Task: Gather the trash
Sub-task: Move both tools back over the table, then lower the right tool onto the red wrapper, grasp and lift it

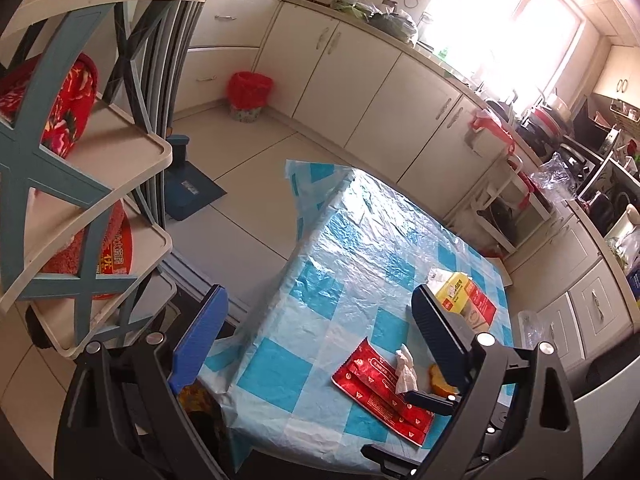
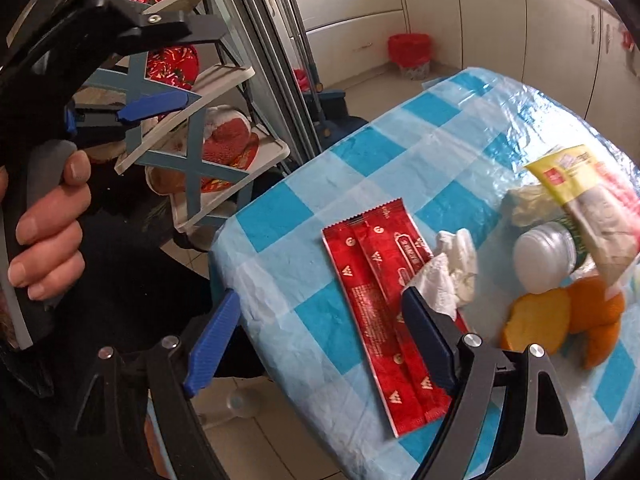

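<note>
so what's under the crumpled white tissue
One edge of the crumpled white tissue lies over the red wrapper, the rest over the checked tablecloth. Anything smaller beneath is hidden.

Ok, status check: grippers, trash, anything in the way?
Left gripper open, empty. Right gripper open, empty, above table edge. Red wrapper flat on checkered tablecloth, crumpled tissue overlapping it. Orange peels and bottle alongside; nothing blocking.
</note>
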`<action>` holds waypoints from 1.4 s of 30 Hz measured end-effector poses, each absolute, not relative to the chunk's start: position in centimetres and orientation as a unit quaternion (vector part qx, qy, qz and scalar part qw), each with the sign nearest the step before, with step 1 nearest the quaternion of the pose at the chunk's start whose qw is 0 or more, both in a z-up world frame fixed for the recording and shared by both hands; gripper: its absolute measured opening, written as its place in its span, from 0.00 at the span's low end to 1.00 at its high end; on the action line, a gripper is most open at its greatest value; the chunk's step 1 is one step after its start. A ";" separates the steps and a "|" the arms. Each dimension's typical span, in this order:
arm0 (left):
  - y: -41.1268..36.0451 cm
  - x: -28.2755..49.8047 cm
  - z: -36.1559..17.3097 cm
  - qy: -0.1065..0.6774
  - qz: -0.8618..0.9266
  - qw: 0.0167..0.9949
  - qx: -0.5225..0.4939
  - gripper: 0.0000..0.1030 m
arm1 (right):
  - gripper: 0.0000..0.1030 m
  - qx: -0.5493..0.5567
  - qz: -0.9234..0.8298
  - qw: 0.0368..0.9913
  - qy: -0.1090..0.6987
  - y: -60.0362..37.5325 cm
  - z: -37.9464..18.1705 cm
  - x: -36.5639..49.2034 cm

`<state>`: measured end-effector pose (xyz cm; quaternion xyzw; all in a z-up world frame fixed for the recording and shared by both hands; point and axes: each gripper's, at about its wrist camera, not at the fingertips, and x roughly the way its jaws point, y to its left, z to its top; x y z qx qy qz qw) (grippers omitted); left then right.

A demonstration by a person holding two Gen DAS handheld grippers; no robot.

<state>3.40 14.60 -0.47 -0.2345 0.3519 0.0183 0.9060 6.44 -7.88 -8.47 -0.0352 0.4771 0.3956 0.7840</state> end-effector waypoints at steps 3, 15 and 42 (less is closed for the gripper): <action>14.7 3.6 -0.5 0.355 0.016 0.905 -0.234 0.87 | 0.78 -0.017 0.376 0.790 0.484 -7.8 -9.1 7.7; 14.9 4.7 -0.9 0.365 0.011 0.900 -0.238 0.87 | 0.80 -0.079 0.341 0.802 0.484 -7.2 -9.6 8.1; 13.6 5.4 -0.9 0.374 0.001 0.898 -0.229 0.87 | 0.83 -0.100 0.250 0.833 0.484 -8.6 -11.2 10.1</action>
